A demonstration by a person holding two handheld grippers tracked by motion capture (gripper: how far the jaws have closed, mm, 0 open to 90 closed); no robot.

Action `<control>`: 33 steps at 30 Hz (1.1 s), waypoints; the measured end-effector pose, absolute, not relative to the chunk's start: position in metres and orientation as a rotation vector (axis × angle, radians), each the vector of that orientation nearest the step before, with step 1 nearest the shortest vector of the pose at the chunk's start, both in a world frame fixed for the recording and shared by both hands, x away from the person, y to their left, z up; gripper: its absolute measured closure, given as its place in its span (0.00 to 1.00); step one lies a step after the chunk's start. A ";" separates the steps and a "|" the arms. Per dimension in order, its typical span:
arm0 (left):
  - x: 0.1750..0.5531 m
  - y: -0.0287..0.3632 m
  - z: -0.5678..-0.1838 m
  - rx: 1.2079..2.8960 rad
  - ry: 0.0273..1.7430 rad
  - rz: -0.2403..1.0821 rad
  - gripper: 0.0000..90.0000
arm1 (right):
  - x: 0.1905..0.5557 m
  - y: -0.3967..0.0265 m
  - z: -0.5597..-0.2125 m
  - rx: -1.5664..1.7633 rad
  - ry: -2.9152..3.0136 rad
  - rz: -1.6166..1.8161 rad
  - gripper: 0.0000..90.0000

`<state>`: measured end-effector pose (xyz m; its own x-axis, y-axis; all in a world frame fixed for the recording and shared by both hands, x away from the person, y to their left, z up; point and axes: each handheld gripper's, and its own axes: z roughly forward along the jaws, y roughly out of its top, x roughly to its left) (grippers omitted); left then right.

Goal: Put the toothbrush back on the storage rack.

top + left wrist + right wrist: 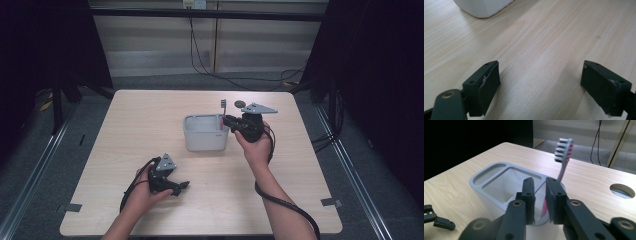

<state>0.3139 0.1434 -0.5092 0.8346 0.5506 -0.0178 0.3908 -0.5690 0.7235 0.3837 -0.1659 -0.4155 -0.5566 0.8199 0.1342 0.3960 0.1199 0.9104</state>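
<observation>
A grey toothbrush holder [206,132] stands mid-table, with a narrow slot and a wide compartment [489,170]. A pink-handled toothbrush [564,150] with grey bristles stands in its right end, head up [223,104], leaning away from me. My right gripper [540,181] reaches over the holder's right rim [226,121]. Its jaws stand only narrowly apart around the handle. The pink handle lies against the right pad, and a slit of light shows at the left pad. My left gripper [540,72] rests low over the table near the front left [182,186], jaws wide apart with nothing between them.
A round cable hole [622,190] is cut in the tabletop behind the holder [239,104]. The holder's white corner [484,7] lies ahead of the left gripper. Black curtains and floor cables surround the wooden table [150,115].
</observation>
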 end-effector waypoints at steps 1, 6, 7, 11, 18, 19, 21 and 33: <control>0.314 0.143 -0.509 2.246 0.684 0.269 0.17 | 0.384 -0.166 -0.415 1.177 2.002 1.423 0.85; 0.314 0.143 -0.509 2.246 0.684 0.269 0.17 | 0.381 -0.171 -0.415 1.195 2.000 1.421 0.71; 0.314 0.143 -0.509 2.246 0.683 0.269 0.17 | 0.381 -0.172 -0.415 1.199 1.996 1.421 0.68; 0.314 0.143 -0.509 2.246 0.684 0.269 0.17 | 0.380 -0.177 -0.414 1.212 1.994 1.413 0.58; 0.314 0.143 -0.509 2.246 0.684 0.269 0.17 | 0.379 -0.185 -0.416 1.230 2.013 1.410 0.43; 0.314 0.143 -0.509 2.246 0.683 0.269 0.17 | 0.379 -0.186 -0.417 1.235 2.024 1.408 0.42; 0.314 0.143 -0.509 2.246 0.684 0.269 0.17 | 0.378 -0.187 -0.417 1.238 2.030 1.402 0.41; 0.314 0.143 -0.509 2.247 0.683 0.268 0.17 | 0.372 -0.195 -0.416 1.222 2.050 1.377 0.34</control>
